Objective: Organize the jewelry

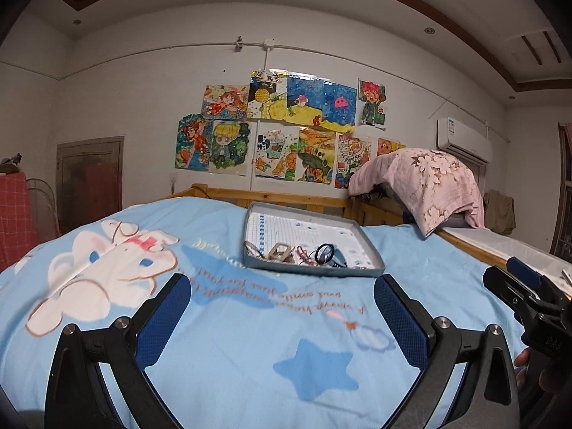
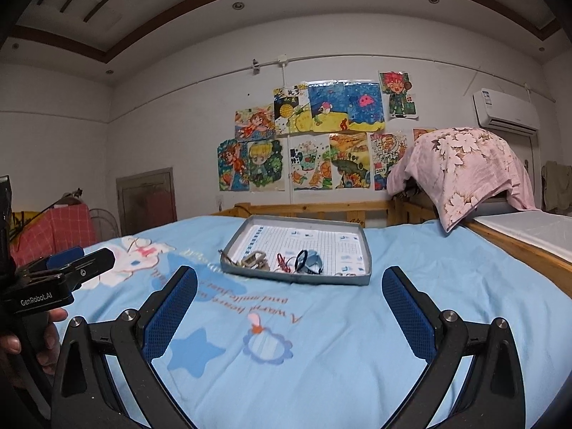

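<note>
left gripper: black frame | blue textured pads | silver screws | "GenRobot.AI" marking

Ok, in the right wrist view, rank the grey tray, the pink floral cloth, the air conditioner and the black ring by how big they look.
1. pink floral cloth and grey tray: look alike in size, unranked
2. air conditioner, though farther off
3. black ring
</note>
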### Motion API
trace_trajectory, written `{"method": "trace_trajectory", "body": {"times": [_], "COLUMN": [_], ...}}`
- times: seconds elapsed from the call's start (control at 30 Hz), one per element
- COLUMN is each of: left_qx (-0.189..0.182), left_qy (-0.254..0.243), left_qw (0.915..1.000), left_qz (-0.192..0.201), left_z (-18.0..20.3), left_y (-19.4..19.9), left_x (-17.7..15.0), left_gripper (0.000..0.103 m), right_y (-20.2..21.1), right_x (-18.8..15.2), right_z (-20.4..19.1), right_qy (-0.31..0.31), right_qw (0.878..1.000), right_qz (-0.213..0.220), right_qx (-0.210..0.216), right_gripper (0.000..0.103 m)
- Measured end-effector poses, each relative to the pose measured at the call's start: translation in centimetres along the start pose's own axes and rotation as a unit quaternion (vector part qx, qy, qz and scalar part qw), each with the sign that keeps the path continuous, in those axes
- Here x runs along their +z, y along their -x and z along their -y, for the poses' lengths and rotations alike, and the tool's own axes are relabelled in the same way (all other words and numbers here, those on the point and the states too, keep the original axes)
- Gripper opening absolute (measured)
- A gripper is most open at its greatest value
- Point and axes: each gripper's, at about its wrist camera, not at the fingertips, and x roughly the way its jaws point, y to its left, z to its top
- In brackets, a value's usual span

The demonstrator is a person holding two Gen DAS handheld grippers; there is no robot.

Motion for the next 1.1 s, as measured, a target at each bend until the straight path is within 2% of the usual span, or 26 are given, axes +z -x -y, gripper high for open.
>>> {"method": "trace_trajectory", "body": {"times": [0.23,0.37,1.1], "left_qx": [0.008,0.009,0.013], "left_qy": [-0.013,-0.01,-0.007], "left_qw": [0.9999,0.9998,0.9998], "left_qz": [0.002,-0.012,-0.012], "left_z": [0.2,0.1,0.1], "left_y": [0.4,0.1,-0.2], "left_x": [-1.1,-1.7,-2.1], "left_gripper": [0.103,0.103,0.103], "right_y": [0.5,0.6,0.4], "right_x": [-0.9,-1.3,-1.6], "right_z": [-0.1,0.2,-0.2], "right_qy": [0.008,0.003,0.009], "right_qw": [1.0,1.0,1.0], "right_qz": [-0.003,-0.006,-0.017], "right_qx": [-0.003,-0.01,-0.013], "right_gripper": [0.102,0.102,0.102]}}
